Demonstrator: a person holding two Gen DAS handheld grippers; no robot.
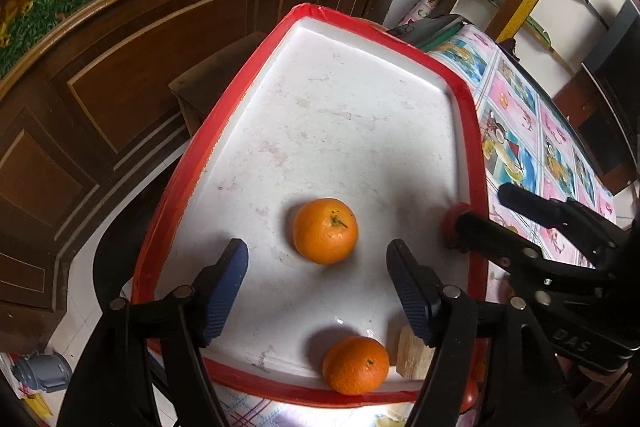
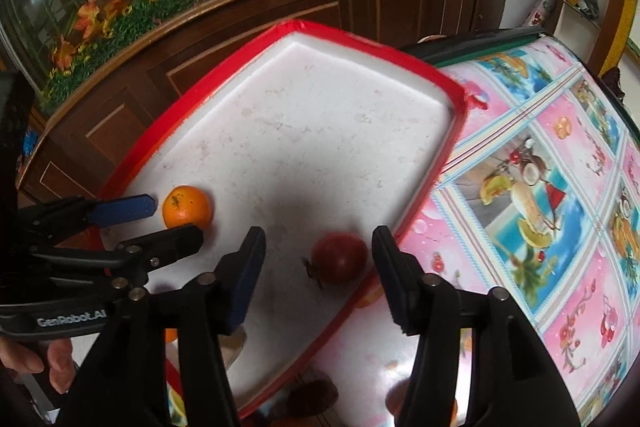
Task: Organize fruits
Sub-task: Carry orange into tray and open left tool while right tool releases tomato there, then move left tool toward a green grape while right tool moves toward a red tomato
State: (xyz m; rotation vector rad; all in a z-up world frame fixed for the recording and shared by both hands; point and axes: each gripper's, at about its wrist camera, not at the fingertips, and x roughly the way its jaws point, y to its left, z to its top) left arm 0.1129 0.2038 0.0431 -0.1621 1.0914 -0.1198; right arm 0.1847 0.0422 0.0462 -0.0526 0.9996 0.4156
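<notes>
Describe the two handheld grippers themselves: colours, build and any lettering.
Both are black plastic two-finger tools with silver pivot pins. The left gripper has ribbed blue pads and white "GenRobot.AI" lettering. The right gripper has matching blue pads and raised "DAS" lettering. No cables or sleeves visible.

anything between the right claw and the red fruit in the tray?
Nothing visible. The red fruit lies on the tray floor between the right claw's open fingers, untouched. The left claw is off to the side by an orange.
</notes>
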